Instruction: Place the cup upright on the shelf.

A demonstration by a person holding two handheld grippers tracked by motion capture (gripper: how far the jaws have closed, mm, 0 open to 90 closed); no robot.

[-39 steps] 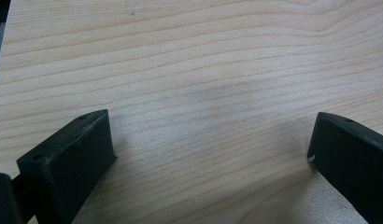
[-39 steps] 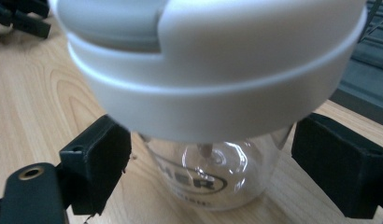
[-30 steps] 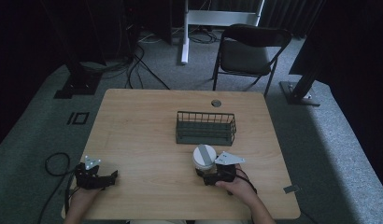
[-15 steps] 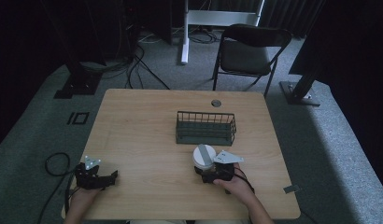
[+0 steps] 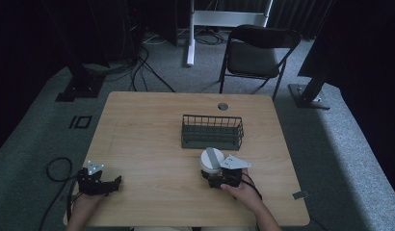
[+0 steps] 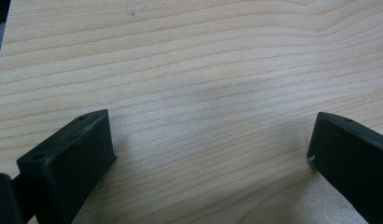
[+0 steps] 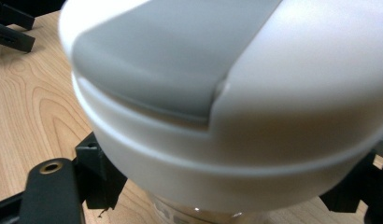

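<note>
**Container gripped, basket still empty**

The right gripper has its jaws pinching the lower body of a white container with a grey lid stripe, which stands near the counter's front edge, right of centre. In the right gripper view the container sits between both jaws, its base seemingly at or just above the wood. The wire basket sits just behind it, mid-counter, and appears empty. The left gripper rests at the front left corner, jaws spread over bare counter. Judged so: the grasp is made; lifting and placing into the basket likely remain.
</note>
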